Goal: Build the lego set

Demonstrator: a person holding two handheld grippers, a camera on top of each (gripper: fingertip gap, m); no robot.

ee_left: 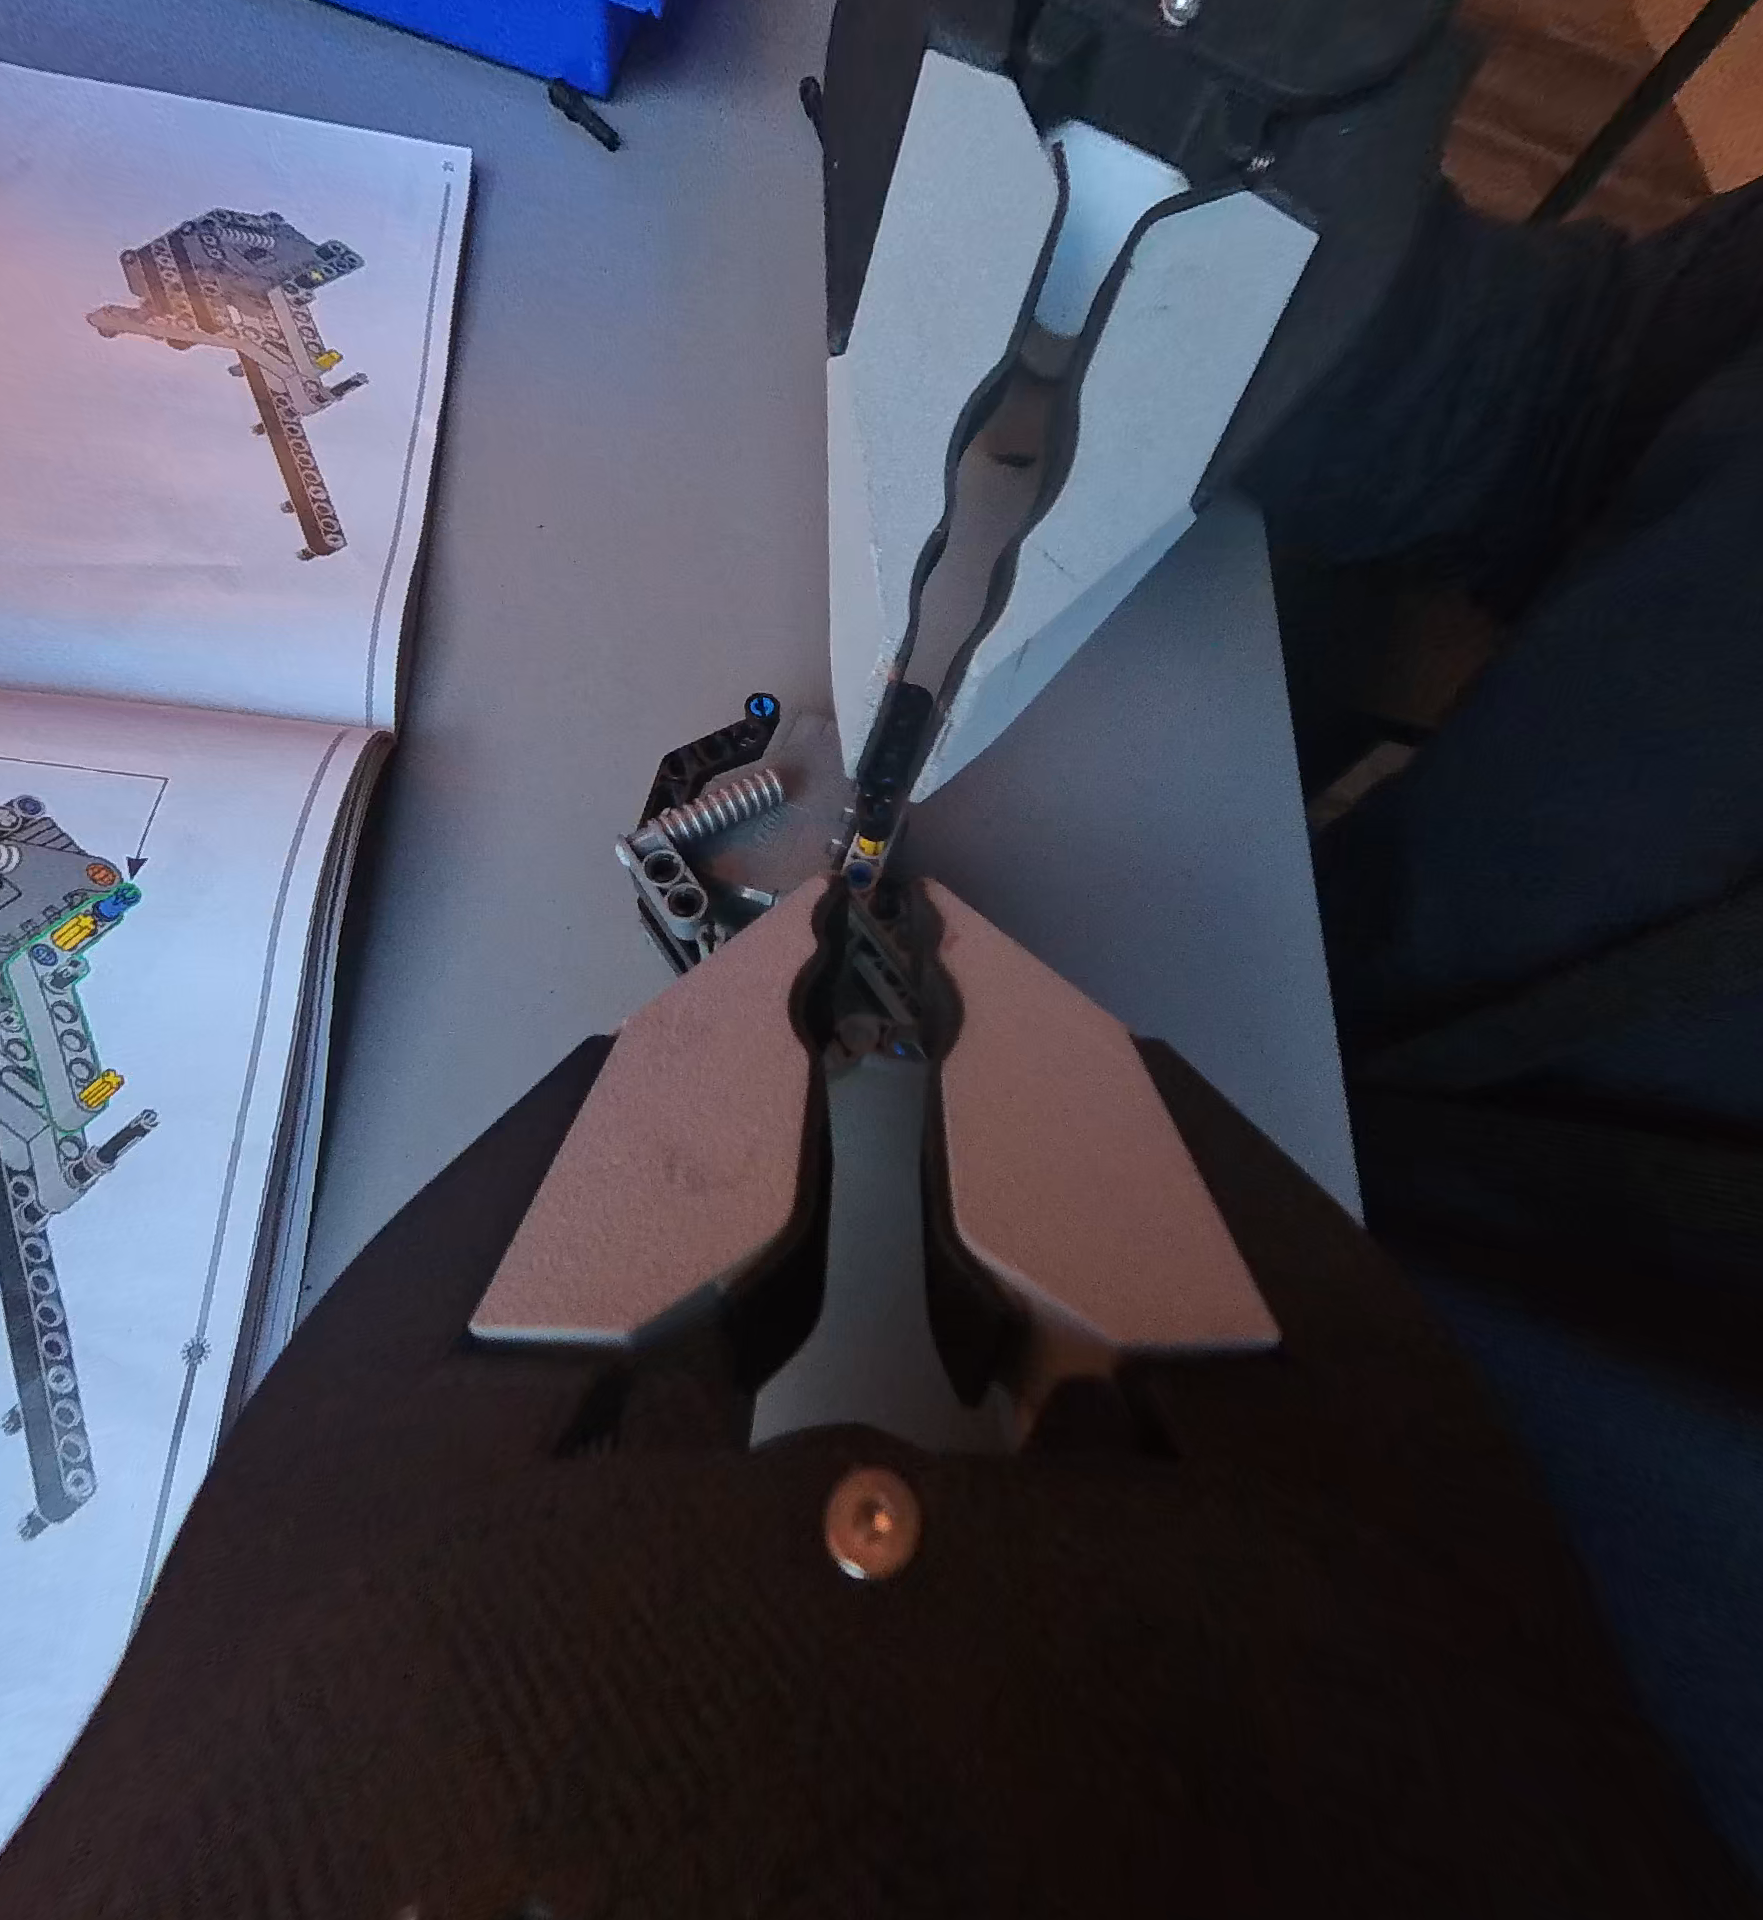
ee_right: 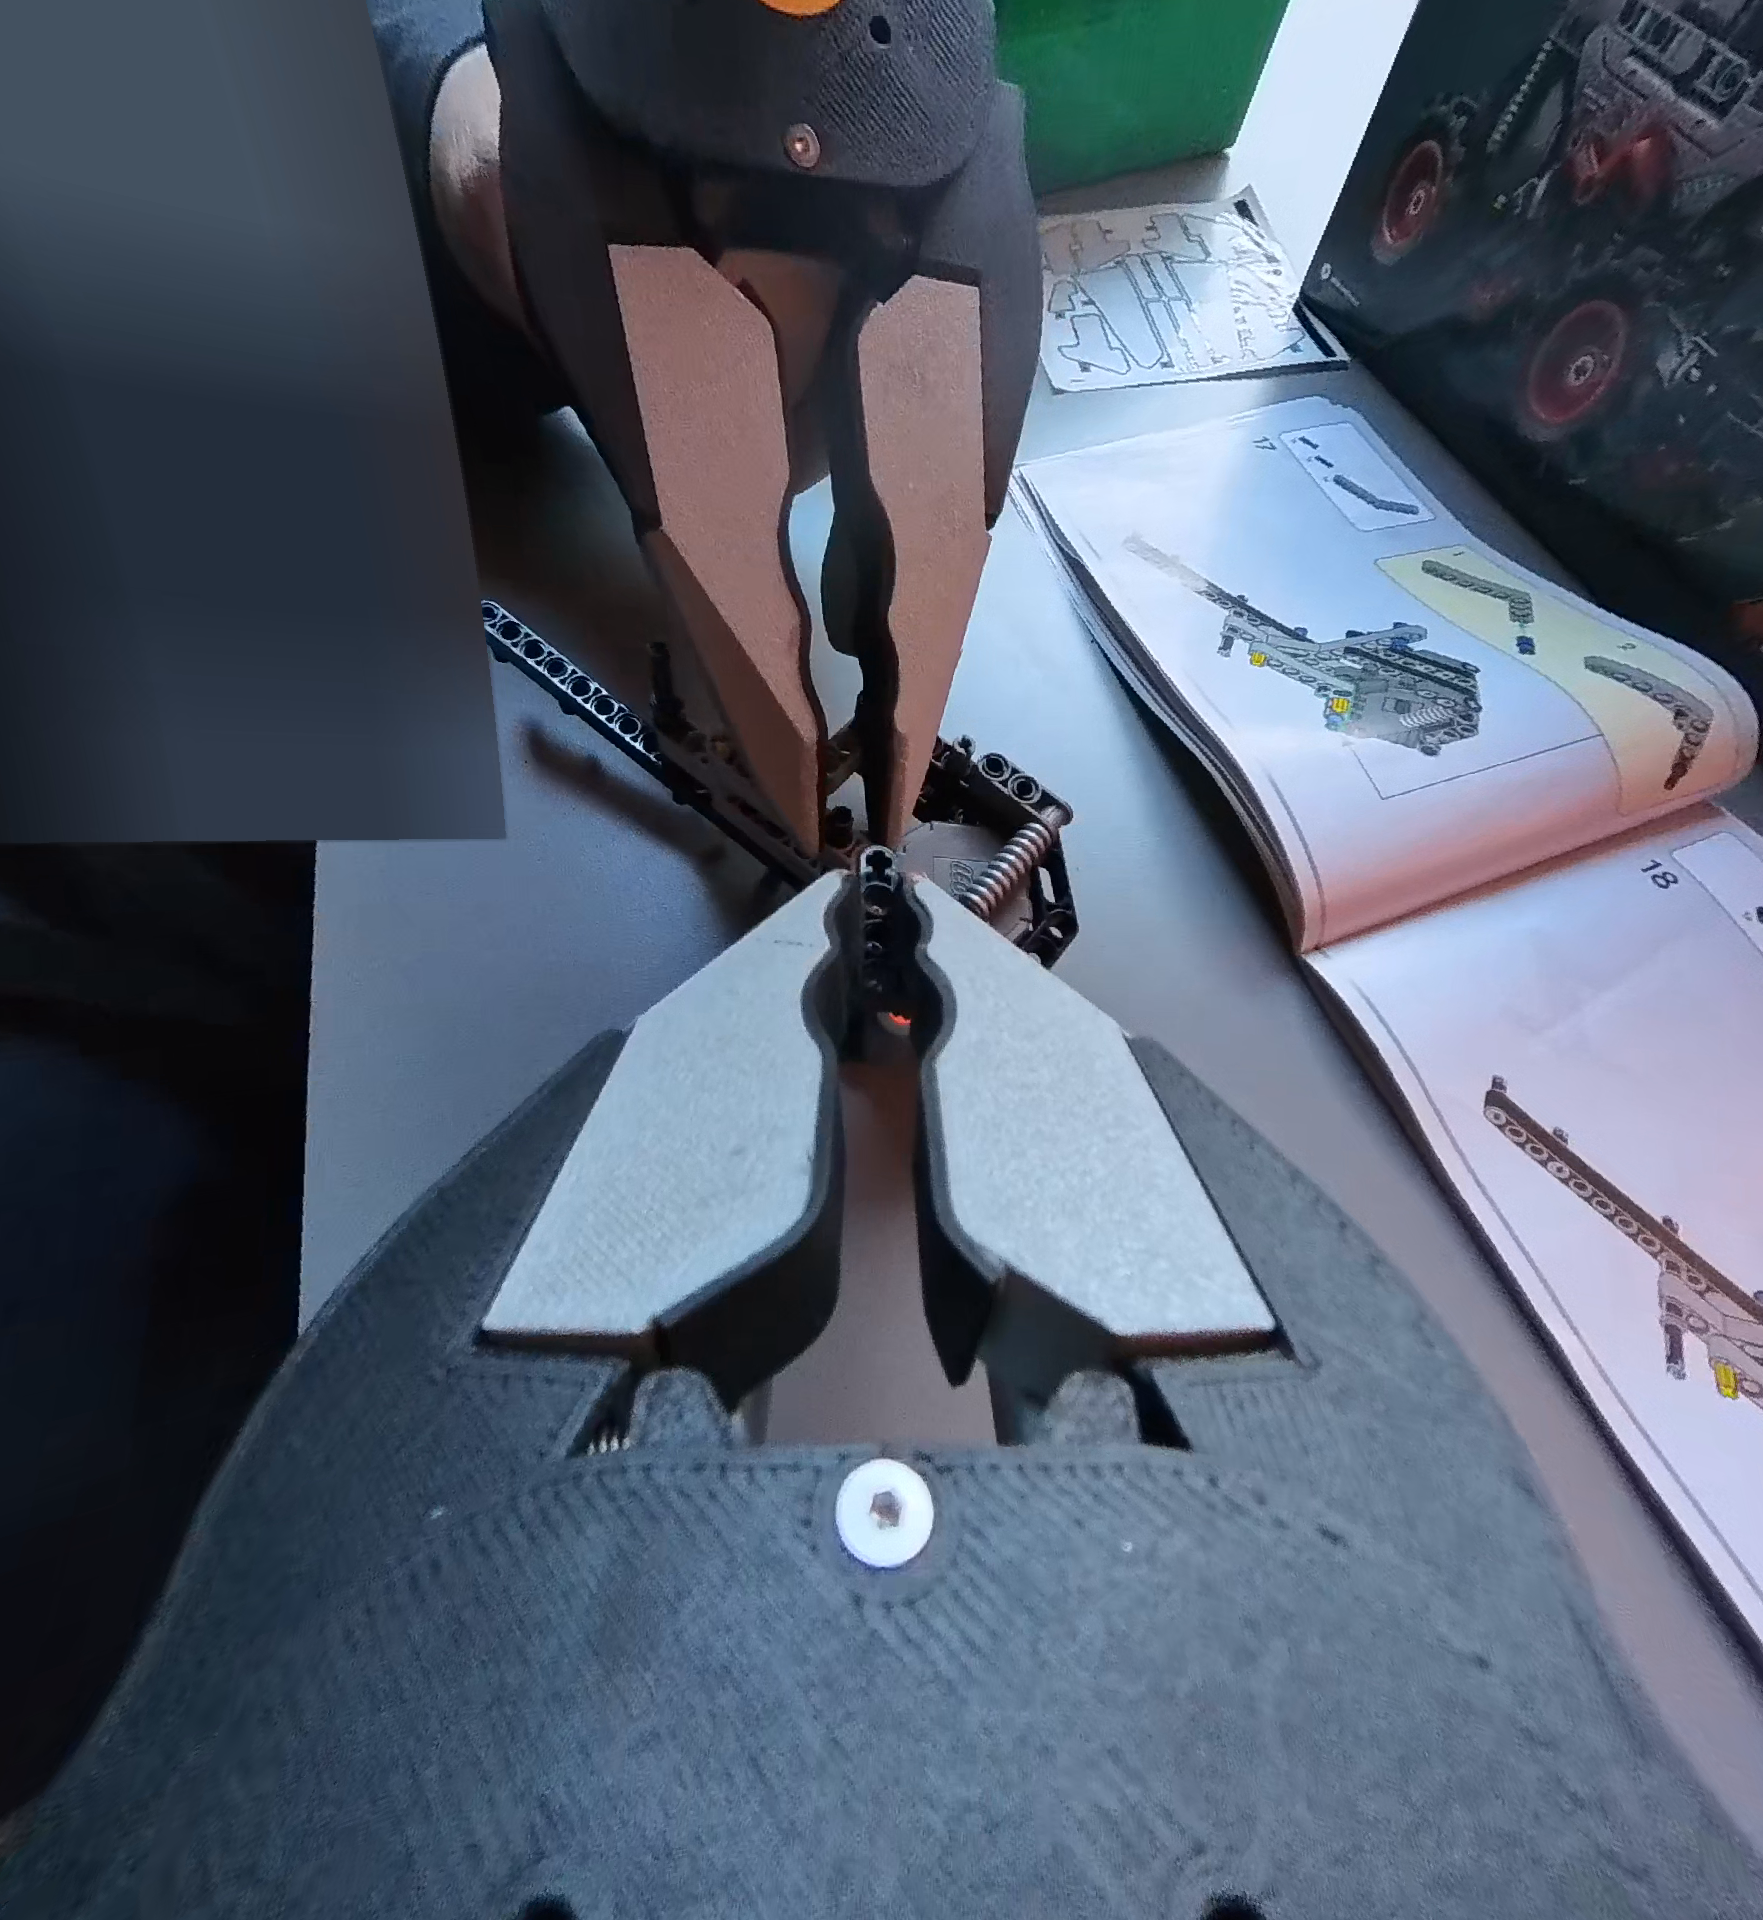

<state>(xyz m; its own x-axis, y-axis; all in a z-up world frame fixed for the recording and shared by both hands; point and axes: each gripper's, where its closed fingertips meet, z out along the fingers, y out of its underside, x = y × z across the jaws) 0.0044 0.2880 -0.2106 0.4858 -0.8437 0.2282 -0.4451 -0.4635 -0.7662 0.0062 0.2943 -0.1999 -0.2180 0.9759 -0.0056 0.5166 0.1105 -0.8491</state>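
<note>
two grippers tip to tip over the half-built lego frame

two grippers meet nose to nose above the grey table [ee_left: 586, 582], near its edge. the right gripper with pale grey fingers [ee_right: 882, 883] is clamped on a short black holed lego beam [ee_right: 877, 935]; in the left wrist view the same beam [ee_left: 892, 743] sticks out past the pale fingertips [ee_left: 960, 707] and points straight at the other gripper. the left gripper with brown-faced fingers [ee_left: 861, 904] is closed on the grey and black lego frame assembly [ee_left: 690, 883], gripping a slim grey part of it between the tips.

key relation: the beam's long axis runs along the line joining the two grippers. its free end sits right at the frame's yellow and blue pins [ee_left: 864, 857], touching or nearly so; i cannot tell which. judged step: seating the beam on those pins, as the open instruction booklet [ee_left: 150, 935] pictures.

frame layout: a silver coil spring [ee_left: 726, 805] lies to the left of the joint, and a long black holed beam [ee_right: 570, 681] trails away toward the person's side. the frame rests on or just above the table; contact is hidden.

pose: both grippers tilt down toward the joint from opposite sides, roughly in one line. the right gripper carries the moving part, the left steadies. judged need: a straight push along that axis, no twist.

risk: a skewed beam would jam on the pins.
</note>
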